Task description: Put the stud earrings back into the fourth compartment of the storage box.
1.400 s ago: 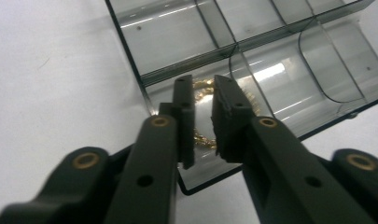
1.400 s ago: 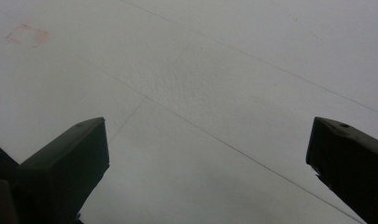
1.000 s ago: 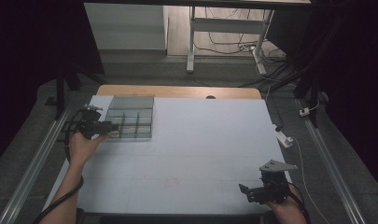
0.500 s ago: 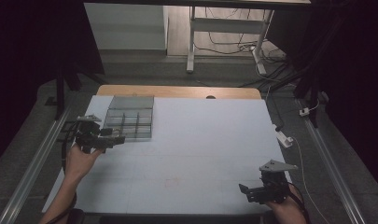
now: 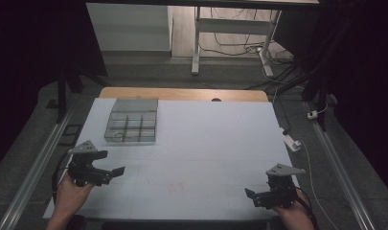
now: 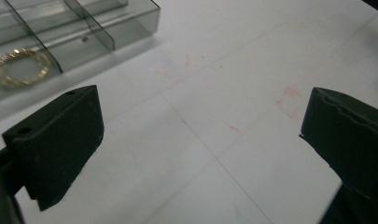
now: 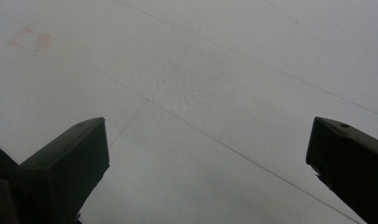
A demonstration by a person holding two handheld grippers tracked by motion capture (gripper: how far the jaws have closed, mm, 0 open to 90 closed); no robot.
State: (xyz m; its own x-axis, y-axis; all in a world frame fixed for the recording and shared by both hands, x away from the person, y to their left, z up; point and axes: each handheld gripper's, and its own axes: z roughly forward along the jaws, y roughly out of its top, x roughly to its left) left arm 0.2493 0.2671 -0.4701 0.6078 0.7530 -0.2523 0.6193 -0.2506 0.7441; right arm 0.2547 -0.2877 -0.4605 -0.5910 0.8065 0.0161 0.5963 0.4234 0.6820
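Observation:
A clear box (image 5: 131, 127) with several compartments stands at the table's back left. A gold ring (image 5: 118, 136) lies in its front left compartment. My left gripper (image 5: 116, 171) is held over the table's front left, well in front of the box, open with nothing between its jaws. In the left gripper view the box (image 6: 84, 28) and the gold ring (image 6: 18, 67) sit at the upper left, beyond the wide-apart jaws of the left gripper (image 6: 200, 140). My right gripper (image 5: 251, 195) is at the front right, also open and empty; in its own view the right gripper (image 7: 207, 154) looks at bare white table.
The white table top (image 5: 211, 143) has faint red marks (image 5: 175, 184) near the front middle. A wooden strip (image 5: 182, 93) runs along its back edge. A white plug block (image 5: 291, 141) with a cable lies off the right edge. Metal rails flank both sides.
My left gripper has drawn back from beside the box toward the front left of the table. The right gripper has stayed in place.

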